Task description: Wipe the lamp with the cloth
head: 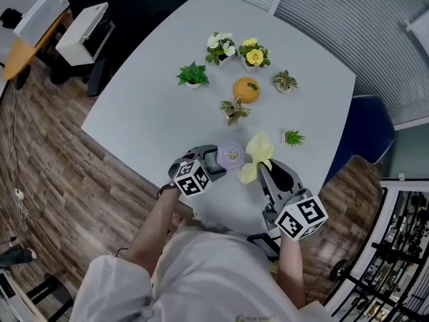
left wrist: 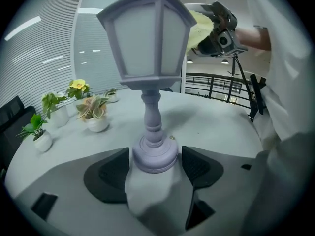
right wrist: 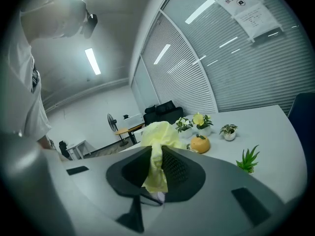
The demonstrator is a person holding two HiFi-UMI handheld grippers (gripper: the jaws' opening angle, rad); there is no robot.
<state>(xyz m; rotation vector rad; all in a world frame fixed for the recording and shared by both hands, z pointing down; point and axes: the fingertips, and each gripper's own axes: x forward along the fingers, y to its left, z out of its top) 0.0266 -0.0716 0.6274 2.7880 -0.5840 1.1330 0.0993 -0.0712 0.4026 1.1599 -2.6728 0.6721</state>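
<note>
A lilac lantern-style lamp [left wrist: 147, 43] stands upright on the white table [head: 154, 106]; from the head view I see its top [head: 232, 156] near the front edge. My left gripper [left wrist: 155, 168] is shut on the lamp's round base [left wrist: 154, 155], with a jaw against each side. My right gripper [right wrist: 156, 170] is shut on a pale yellow cloth [right wrist: 158, 144]. In the head view the cloth [head: 258, 154] hangs just right of the lamp's top, at or very near its side. From the left gripper view, the cloth [left wrist: 199, 28] sits behind the lamp's upper right corner.
Several small potted plants [head: 192, 75] and an orange pumpkin-shaped pot [head: 247, 89] stand toward the table's far side. A dark blue chair [head: 365, 136] is at the right edge. Wooden floor [head: 60, 180] lies left, with white boxes [head: 84, 32] and a black rack [head: 395, 247] around.
</note>
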